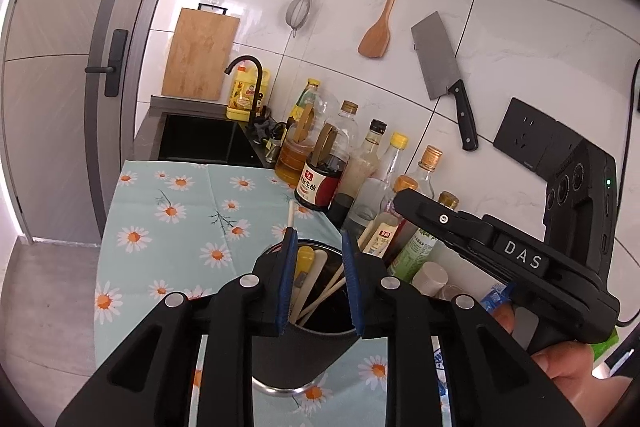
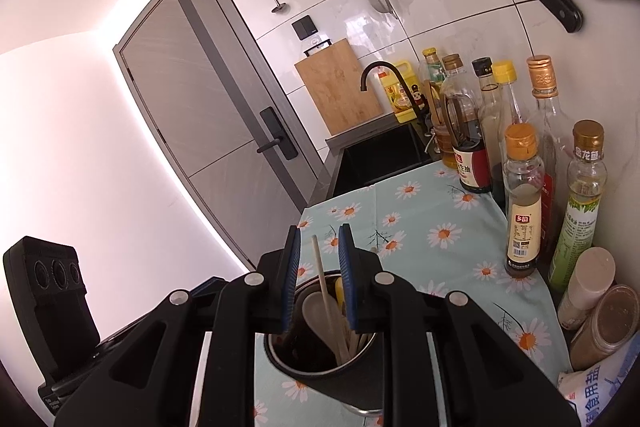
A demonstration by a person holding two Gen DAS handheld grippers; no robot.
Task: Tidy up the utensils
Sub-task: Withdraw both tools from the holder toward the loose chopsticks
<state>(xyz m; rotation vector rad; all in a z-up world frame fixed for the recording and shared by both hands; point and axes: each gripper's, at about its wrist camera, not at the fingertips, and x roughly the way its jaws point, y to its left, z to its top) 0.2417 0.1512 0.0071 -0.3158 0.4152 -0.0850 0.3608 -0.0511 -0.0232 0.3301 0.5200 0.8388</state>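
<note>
Left gripper parted over dark utensil holder crammed with chopsticks and spoons, on daisy tablecloth

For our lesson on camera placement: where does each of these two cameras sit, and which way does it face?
Left wrist: on the left gripper, looking along its open jaws over the utensil cup toward sink and wall; right gripper and a hand show.
Right wrist: on the right gripper, above the same cup, facing door and sink; left gripper body at lower left.
Shared: cup, daisy tablecloth, bottles, cleaver.
</note>
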